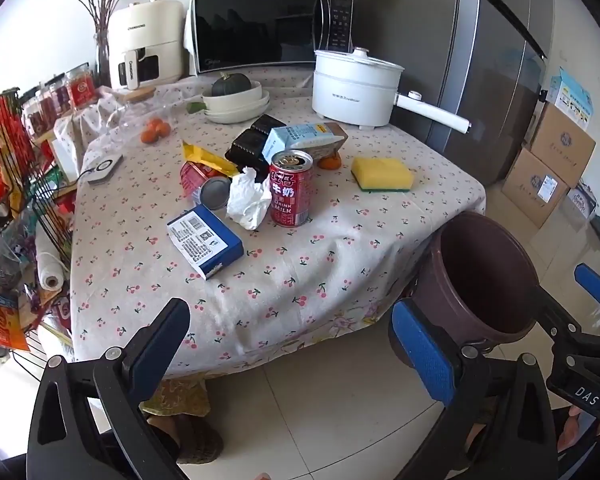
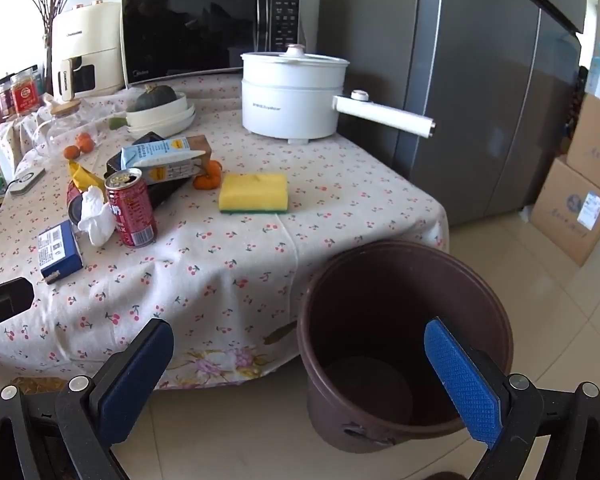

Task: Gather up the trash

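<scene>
A brown trash bin (image 1: 480, 276) (image 2: 404, 344) stands on the floor at the table's front right corner and looks empty inside. On the cherry-print tablecloth (image 1: 284, 272) lie a red milk can (image 1: 291, 189) (image 2: 131, 208), a crumpled white tissue (image 1: 249, 199) (image 2: 96, 216), a blue box (image 1: 205, 241) (image 2: 59, 249), a tipped red can (image 1: 204, 186), a yellow wrapper (image 1: 206, 158), a light blue carton (image 1: 304, 141) (image 2: 166, 159) and black trays (image 1: 252, 142). My left gripper (image 1: 296, 348) is open and empty before the table. My right gripper (image 2: 300, 376) is open and empty beside the bin.
A yellow sponge (image 1: 382, 174) (image 2: 254, 193), white electric pot (image 1: 356, 88), bowls with a squash (image 1: 236, 98), oranges (image 1: 154, 130), microwave (image 1: 268, 26) and air fryer (image 1: 146, 46) share the table. A wire rack (image 1: 16, 220) stands left; fridge (image 2: 480, 80) and cardboard boxes (image 2: 580, 184) right.
</scene>
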`<state>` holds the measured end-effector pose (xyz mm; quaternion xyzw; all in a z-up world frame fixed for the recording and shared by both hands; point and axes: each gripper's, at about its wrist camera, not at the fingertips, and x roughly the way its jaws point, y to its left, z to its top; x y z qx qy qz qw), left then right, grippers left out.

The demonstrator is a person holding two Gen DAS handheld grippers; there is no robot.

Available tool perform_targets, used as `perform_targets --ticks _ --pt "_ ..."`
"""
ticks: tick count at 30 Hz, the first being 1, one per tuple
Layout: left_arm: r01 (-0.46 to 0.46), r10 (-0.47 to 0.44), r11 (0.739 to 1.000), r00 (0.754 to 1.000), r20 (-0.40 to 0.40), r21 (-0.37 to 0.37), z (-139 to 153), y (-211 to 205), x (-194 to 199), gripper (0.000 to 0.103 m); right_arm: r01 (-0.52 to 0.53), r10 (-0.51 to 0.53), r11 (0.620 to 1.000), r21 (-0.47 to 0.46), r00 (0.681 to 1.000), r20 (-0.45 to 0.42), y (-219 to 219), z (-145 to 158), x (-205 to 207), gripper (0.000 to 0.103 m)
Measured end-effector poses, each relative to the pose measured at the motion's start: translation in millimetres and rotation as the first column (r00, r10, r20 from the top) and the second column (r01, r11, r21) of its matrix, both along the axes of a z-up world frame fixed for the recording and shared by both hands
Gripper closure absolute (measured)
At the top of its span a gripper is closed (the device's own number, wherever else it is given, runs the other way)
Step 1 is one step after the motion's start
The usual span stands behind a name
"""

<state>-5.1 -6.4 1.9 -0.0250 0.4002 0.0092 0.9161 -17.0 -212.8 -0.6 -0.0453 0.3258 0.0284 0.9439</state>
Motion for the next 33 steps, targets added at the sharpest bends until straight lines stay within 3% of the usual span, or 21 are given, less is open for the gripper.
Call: perform_targets --ticks 33 --pt "0.006 -0.006 1.0 1.0 -0.006 0.013 -4.4 3.3 1.7 0.001 0.009 -0.009 1.0 0.011 1.0 -0.016 -2.2 -3.9 2.1 0.0"
